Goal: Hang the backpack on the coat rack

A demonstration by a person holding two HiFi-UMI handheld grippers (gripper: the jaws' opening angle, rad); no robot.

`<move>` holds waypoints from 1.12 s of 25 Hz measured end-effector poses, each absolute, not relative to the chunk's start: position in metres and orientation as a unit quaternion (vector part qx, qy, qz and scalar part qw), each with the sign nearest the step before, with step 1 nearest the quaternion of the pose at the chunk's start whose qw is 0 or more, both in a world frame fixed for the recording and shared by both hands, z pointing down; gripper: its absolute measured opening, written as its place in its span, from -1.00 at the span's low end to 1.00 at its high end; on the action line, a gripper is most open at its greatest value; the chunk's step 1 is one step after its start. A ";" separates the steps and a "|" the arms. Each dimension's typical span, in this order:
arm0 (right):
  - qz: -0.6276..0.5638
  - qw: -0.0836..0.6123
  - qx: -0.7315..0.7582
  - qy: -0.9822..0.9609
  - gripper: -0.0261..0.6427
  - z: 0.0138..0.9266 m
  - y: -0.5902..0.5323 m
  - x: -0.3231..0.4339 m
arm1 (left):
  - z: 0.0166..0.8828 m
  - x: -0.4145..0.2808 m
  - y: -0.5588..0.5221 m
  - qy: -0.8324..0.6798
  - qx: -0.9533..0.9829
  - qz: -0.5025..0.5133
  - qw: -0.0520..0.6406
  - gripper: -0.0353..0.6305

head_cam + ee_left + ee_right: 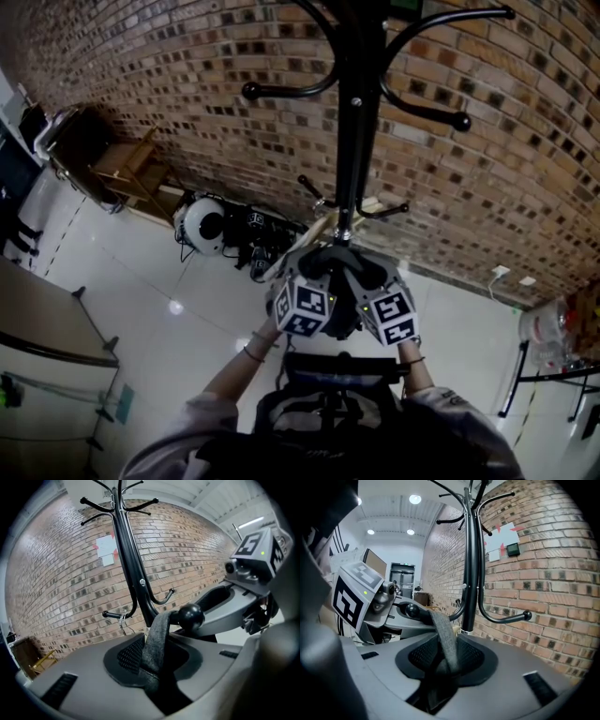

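Observation:
The black coat rack stands against the brick wall. A grey backpack strap is looped over the ball end of a low hook. The dark backpack hangs below my two grippers, close to my body. My left gripper is open; the strap runs loosely through a gap wider than itself. My right gripper is shut on the same strap, just beside the hook's ball. In the head view both grippers, left and right, sit side by side at the rack's pole.
A white helmet and dark gear lie on the floor at the wall's foot, left of the rack. A wooden chair stands farther left. Other hooks stick out overhead. A black stand is at the right.

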State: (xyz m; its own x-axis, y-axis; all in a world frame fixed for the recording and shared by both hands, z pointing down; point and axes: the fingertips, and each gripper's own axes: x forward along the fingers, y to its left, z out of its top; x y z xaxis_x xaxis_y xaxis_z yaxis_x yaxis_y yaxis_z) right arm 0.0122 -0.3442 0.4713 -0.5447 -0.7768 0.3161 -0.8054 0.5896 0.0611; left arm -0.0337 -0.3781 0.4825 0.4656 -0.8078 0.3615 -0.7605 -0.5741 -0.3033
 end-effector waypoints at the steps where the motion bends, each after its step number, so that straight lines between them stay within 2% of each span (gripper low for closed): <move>1: 0.050 0.150 0.452 -0.878 -0.53 0.470 -0.341 0.014 | 0.482 -0.035 -0.376 0.460 -0.854 -0.237 0.051 -0.58; 11: 0.081 0.125 0.454 -0.878 -0.53 0.474 -0.310 0.018 | 0.471 -0.044 -0.349 0.480 -0.854 -0.198 0.039 -0.52; 14: 0.085 0.132 0.450 -0.879 -0.53 0.480 -0.300 0.015 | 0.466 -0.043 -0.332 0.473 -0.862 -0.179 0.033 -0.65; 16: 0.081 0.130 0.455 -0.877 -0.68 0.481 -0.295 0.009 | 0.468 -0.048 -0.324 0.477 -0.859 -0.183 0.038 -0.75; 19: 0.084 0.122 0.452 -0.880 -0.69 0.480 -0.286 -0.004 | 0.469 -0.056 -0.312 0.484 -0.855 -0.181 0.037 -0.83; 24: 0.086 0.120 0.449 -0.881 -0.70 0.483 -0.267 -0.017 | 0.479 -0.064 -0.288 0.474 -0.864 -0.169 -0.005 -0.88; 28: 0.097 0.104 0.459 -0.877 -0.70 0.486 -0.253 -0.015 | 0.490 -0.067 -0.272 0.461 -0.873 -0.139 -0.076 -0.88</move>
